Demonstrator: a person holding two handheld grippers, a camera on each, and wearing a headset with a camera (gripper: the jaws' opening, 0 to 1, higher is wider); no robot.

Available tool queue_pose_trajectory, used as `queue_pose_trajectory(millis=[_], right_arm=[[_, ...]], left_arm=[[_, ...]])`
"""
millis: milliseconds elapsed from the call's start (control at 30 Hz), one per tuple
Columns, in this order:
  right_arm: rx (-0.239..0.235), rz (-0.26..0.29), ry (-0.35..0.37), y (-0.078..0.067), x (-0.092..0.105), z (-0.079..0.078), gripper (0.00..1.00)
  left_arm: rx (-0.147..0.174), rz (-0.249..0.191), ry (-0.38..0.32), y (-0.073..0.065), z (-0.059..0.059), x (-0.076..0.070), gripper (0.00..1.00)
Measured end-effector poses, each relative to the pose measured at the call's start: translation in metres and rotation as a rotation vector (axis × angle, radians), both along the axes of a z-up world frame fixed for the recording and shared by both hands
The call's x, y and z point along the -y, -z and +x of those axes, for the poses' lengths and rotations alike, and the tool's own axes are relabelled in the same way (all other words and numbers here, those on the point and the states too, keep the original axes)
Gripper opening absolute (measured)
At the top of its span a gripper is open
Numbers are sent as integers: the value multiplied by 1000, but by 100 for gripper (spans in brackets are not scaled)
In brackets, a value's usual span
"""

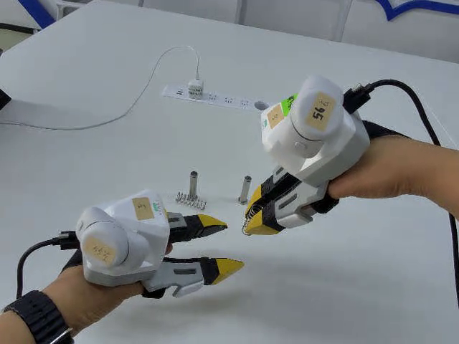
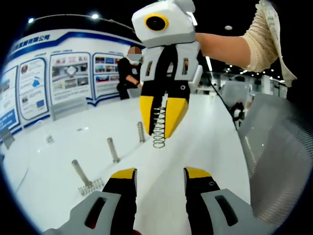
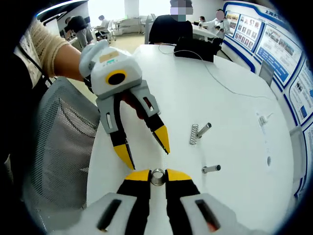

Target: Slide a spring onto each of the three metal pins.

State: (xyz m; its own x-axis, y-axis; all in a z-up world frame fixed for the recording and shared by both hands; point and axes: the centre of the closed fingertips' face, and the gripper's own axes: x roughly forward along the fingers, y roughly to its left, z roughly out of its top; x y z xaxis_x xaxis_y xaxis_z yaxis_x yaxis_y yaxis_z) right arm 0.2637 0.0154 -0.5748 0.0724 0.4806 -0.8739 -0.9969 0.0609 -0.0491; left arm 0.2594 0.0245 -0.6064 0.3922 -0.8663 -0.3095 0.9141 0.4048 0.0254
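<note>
Left gripper (image 1: 231, 246) nearest, low over bench (image 1: 344, 279), jaws apart, holding nothing. Right gripper (image 1: 251, 218) just beyond, raised, jaws clamped on held spring (image 2: 159, 128), which hangs below tips, off bench. 3 pins upright on bench: nearest pin (image 2: 80, 172) with loose spring (image 2: 90, 186) lying at its base, middle pin (image 2: 113, 149) bare, far pin (image 2: 141, 131) beside held spring in left gripper view.

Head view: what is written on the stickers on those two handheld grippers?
"546": large sticker on the right gripper, turned sideways.
Large label on the left gripper: digits too blurred to read.
Small stickers on both: too small to read.
</note>
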Motion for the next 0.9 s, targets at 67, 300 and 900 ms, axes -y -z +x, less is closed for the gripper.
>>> queue_pose_trajectory(millis=[67,300,900], right_arm=[[2,-1,6,-1,2,2,12],[9,-7,19,-3,5,7,12],[28,-27,48,-11,14,31,12]], left_arm=[[0,-1,-15,0,1,-5,40],[-16,-12,-60,1,7,-18,47],[-22,-31,-170,-1,23,-53,57]])
